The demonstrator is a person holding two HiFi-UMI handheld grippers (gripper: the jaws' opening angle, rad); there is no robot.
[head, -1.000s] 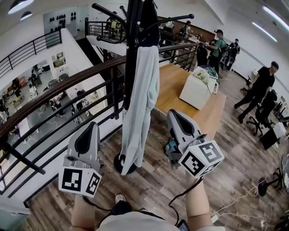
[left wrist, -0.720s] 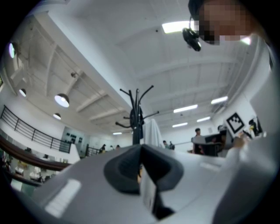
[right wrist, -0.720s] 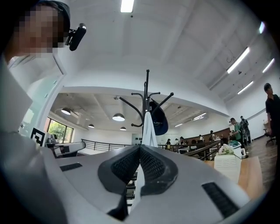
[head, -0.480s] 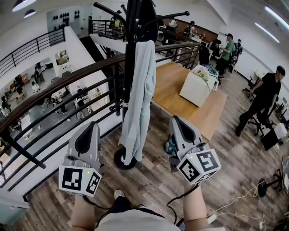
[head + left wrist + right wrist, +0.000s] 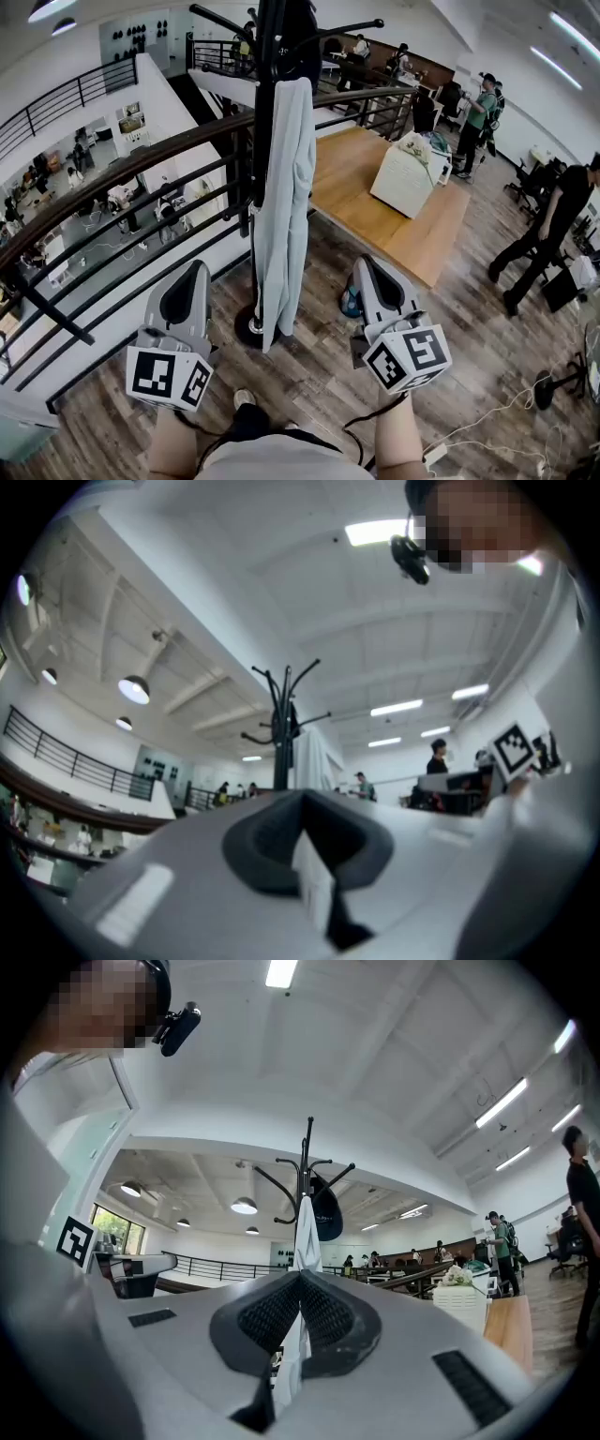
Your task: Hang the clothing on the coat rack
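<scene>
the pale blue-grey garment [image 5: 286,206] hangs full length from an upper hook of the black coat rack [image 5: 269,112]. its hem ends just above the rack's round base [image 5: 246,328]. the rack stands on the wooden floor [image 5: 309,370] at the floor's edge, just beside the dark railing [image 5: 141,178]. a dark item [image 5: 302,37] also hangs near the top of the rack; what it is cannot be made out.

both grippers are held low, close to the person's body and well short of the rack, one to each side of it. the left gripper [image 5: 198,269] has its fingers [image 5: 272,846] pressed together at the tips, with nothing between them. the right gripper [image 5: 362,263] likewise has its fingers [image 5: 328,1321] closed tip to tip and carries nothing. neither touches the garment.

in the left gripper view the rack and garment stand far ahead, just above the closed tips. in the right gripper view they line up straight above the tips, and the pale cloth shows through the slit behind them, apart from the pads.
</scene>
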